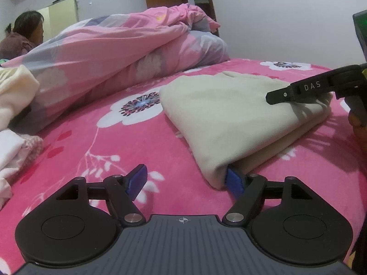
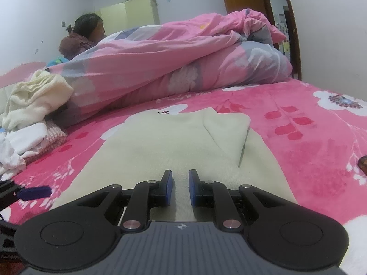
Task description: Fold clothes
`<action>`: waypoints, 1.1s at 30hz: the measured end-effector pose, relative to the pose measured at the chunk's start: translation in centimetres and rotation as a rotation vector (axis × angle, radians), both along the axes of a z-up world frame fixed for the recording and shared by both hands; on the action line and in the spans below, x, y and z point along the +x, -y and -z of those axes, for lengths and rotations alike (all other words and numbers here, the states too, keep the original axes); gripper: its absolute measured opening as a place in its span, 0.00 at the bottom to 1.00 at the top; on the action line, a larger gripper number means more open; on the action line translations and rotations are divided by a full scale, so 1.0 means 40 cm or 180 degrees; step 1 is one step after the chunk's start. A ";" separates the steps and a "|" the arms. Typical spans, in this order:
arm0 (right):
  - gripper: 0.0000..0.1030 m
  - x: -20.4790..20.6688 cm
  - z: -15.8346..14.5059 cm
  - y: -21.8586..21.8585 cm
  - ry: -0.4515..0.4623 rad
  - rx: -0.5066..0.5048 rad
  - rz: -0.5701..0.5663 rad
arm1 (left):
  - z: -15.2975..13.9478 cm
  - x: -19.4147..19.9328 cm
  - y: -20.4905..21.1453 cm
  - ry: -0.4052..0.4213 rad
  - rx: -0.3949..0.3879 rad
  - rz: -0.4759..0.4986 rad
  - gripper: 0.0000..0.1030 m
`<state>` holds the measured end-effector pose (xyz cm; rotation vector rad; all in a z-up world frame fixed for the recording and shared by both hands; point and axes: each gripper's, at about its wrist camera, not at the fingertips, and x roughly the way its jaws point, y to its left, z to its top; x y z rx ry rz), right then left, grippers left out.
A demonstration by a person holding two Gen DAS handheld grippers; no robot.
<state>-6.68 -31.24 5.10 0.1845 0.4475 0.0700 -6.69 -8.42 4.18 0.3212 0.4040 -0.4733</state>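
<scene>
Left wrist view: the left gripper (image 1: 185, 181) is spread wide over the bed (image 1: 96, 142), holding nothing, though its right-hand fingertip (image 1: 234, 180) is tucked under the near corner of the cream garment (image 1: 229, 114). The garment lies doubled over in layers, well clear of the pink duvet (image 1: 119, 52) heaped along the bed's far edge. The right gripper (image 1: 282, 95) reaches in from the bed's right side, over the garment's far corner.

Right wrist view: the right gripper (image 2: 180, 189) sits low over the garment (image 2: 165, 142), fingers nearly together with a narrow gap and no cloth pinched. A loose heap of pale clothes (image 2: 29, 119) lies by the bed's left edge.

Risk: the tucked fingertip could drag the corner and spill the layers — a careless lift would do it. No containers are visible.
</scene>
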 end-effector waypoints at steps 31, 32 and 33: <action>0.14 -0.006 0.011 0.004 0.0094 0.0057 0.0011 | -0.009 0.068 0.039 0.0034 0.0147 -0.0314 0.92; 0.14 -0.006 0.011 0.004 0.0093 0.0058 0.0010 | -0.009 0.068 0.034 0.0018 0.0132 -0.0311 0.92; 0.14 -0.006 0.010 0.004 0.0091 0.0057 0.0008 | -0.010 0.068 0.030 -0.0006 0.0112 -0.0307 0.92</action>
